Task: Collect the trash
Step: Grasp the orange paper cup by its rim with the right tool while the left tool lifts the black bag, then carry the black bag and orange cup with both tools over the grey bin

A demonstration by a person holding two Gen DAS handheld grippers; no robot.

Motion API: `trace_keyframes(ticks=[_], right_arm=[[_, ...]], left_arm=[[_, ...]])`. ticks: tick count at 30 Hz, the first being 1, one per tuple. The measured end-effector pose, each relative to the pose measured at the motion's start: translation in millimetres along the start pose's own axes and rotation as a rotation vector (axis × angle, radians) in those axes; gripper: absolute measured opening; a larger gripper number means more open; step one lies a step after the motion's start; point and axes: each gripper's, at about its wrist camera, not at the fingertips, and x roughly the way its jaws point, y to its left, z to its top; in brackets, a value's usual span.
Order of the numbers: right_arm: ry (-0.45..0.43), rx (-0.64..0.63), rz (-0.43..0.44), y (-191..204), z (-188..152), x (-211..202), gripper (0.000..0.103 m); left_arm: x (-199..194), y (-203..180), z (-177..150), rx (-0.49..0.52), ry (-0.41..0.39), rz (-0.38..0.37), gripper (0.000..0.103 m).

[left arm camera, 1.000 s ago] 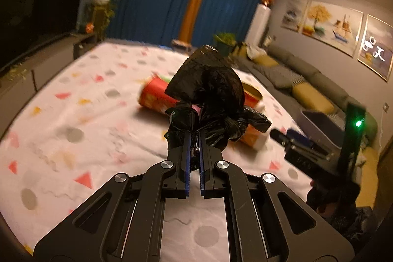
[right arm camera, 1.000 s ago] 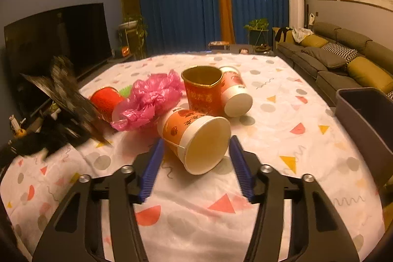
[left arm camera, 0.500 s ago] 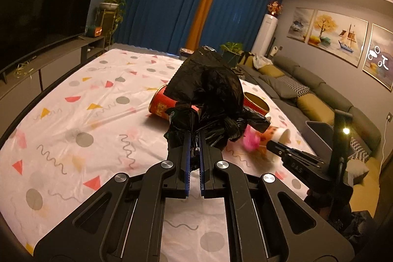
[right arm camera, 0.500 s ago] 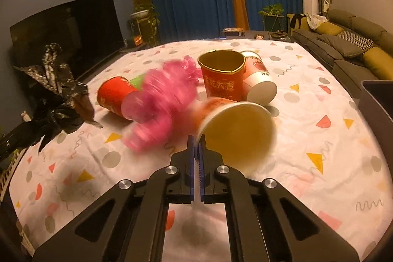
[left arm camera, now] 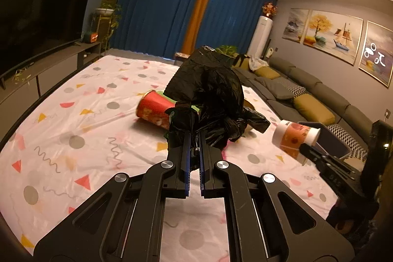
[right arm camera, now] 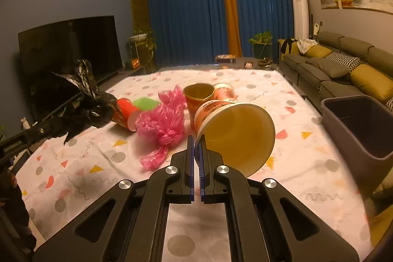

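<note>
My left gripper is shut on a crumpled black plastic bag and holds it above the table; the bag also shows at the left of the right wrist view. My right gripper is shut on the rim of an orange paper cup, lifted off the table; the cup also shows in the left wrist view. On the patterned tablecloth lie a pink plastic bag, a red cup on its side, a gold-lined red cup and another orange cup.
A grey bin stands at the table's right edge. A sofa with cushions runs along the right wall. A TV on a low cabinet is at the left. Blue curtains hang at the back.
My right gripper closed on the orange cup's rim and lifted it off the table. The pink bag was knocked and has settled. My left gripper kept hold of the black bag and rose slightly.
</note>
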Motion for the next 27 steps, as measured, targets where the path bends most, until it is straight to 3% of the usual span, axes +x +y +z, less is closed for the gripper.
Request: trace_keyframes(ticks=[15, 23, 27], right_arm=[[-0.095, 0.023, -0.052, -37, 9, -53, 0.004], [-0.140, 0.035, -0.148, -77, 19, -71, 0.004], [-0.161, 0.082, -0.235, -115, 26, -79, 0.004]], left_arm=[[8, -62, 0, 0.099, 0.004, -0.053, 0.005], [37, -131, 8, 0.192, 0.004, -0.163, 0.005], [58, -178, 14, 0.247, -0.001, -0.239, 0.005]])
